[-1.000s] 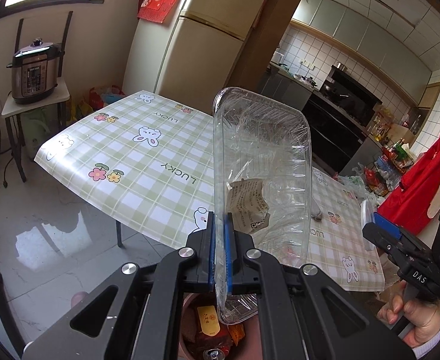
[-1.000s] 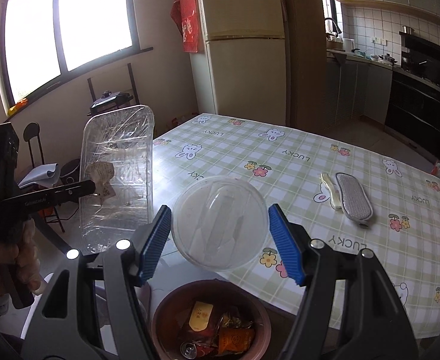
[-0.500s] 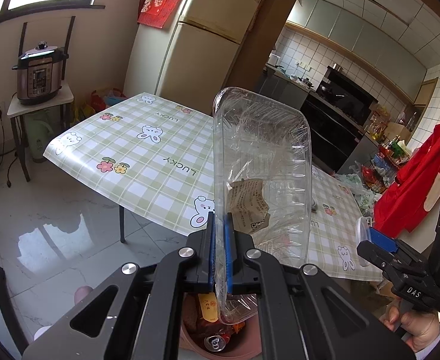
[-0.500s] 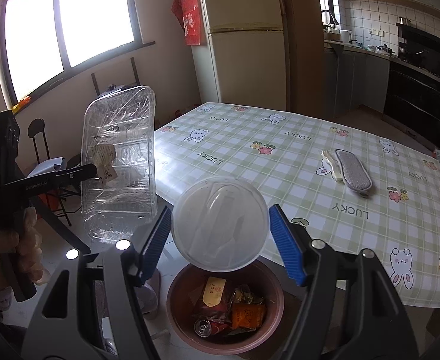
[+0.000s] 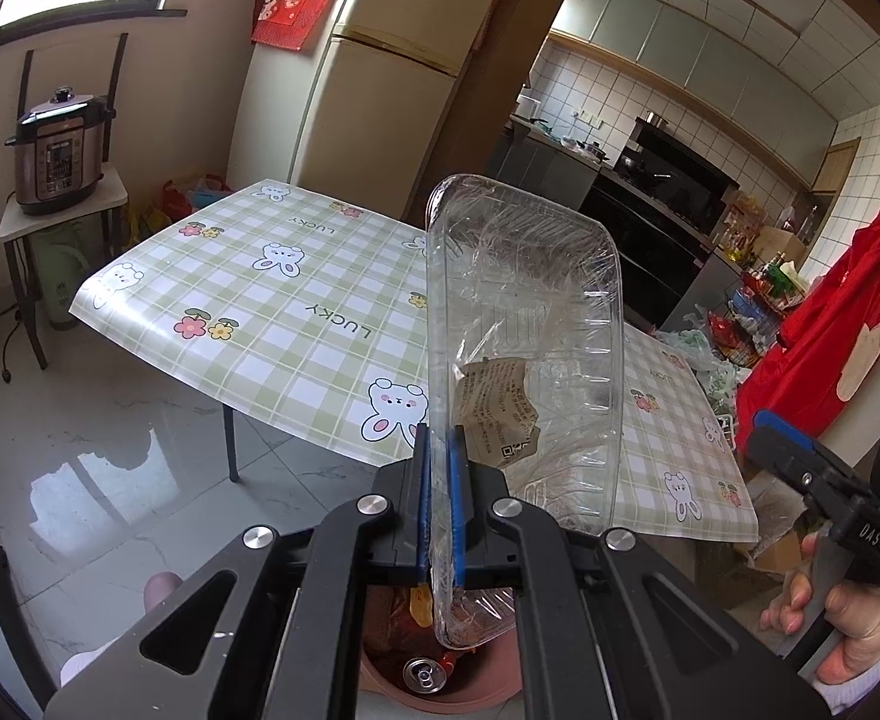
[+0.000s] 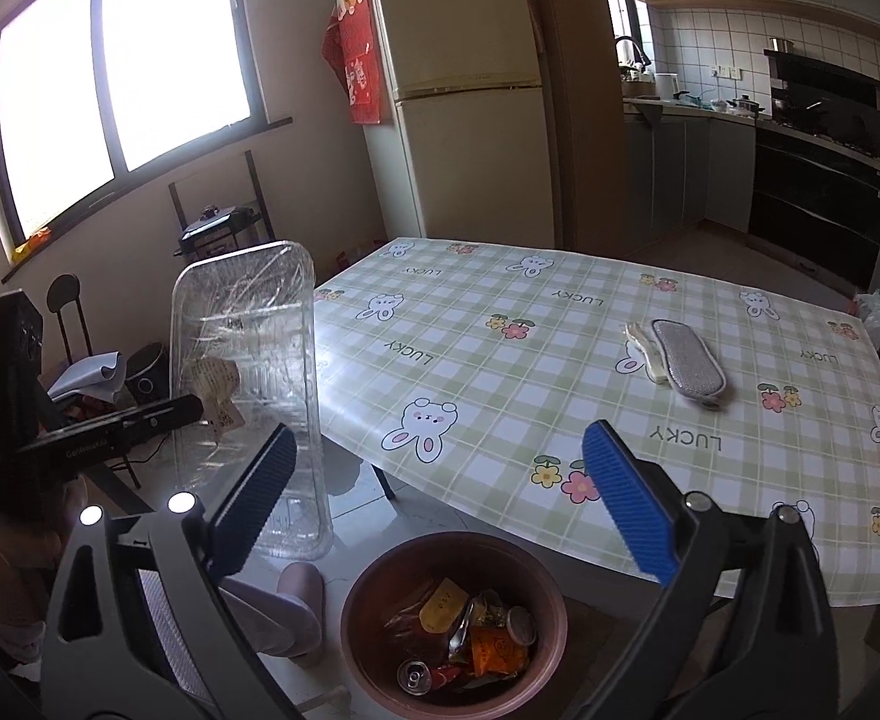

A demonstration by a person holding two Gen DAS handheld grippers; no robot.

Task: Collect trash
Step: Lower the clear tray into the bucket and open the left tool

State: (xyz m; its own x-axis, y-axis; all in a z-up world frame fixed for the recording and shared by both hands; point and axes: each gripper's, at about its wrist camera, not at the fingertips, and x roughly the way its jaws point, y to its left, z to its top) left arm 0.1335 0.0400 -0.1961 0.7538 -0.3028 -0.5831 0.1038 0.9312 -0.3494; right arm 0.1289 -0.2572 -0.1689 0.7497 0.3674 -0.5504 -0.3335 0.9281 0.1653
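Observation:
My left gripper (image 5: 438, 501) is shut on the edge of a clear plastic tray (image 5: 524, 360) with a paper label stuck to it, held upright above the floor. The same tray (image 6: 254, 384) shows at the left of the right wrist view. My right gripper (image 6: 440, 498) is open and empty, above a brown round bin (image 6: 374, 576) on the floor that holds a can and wrappers. The bin's rim (image 5: 380, 681) also shows below the left gripper. The clear round lid is not visible.
A table with a green checked cloth (image 6: 500, 360) stands beyond the bin; a grey pad (image 6: 689, 363) lies on it. A fridge (image 6: 470, 90) and kitchen counters (image 6: 710, 162) are behind. A pressure cooker on a stand (image 5: 56, 150) is at the left. A slippered foot (image 6: 296, 600) is near the bin.
My right gripper has opened and the clear round lid it held is gone from it. Both grippers have drawn back from the table, above the bin. The left gripper still holds the tray.

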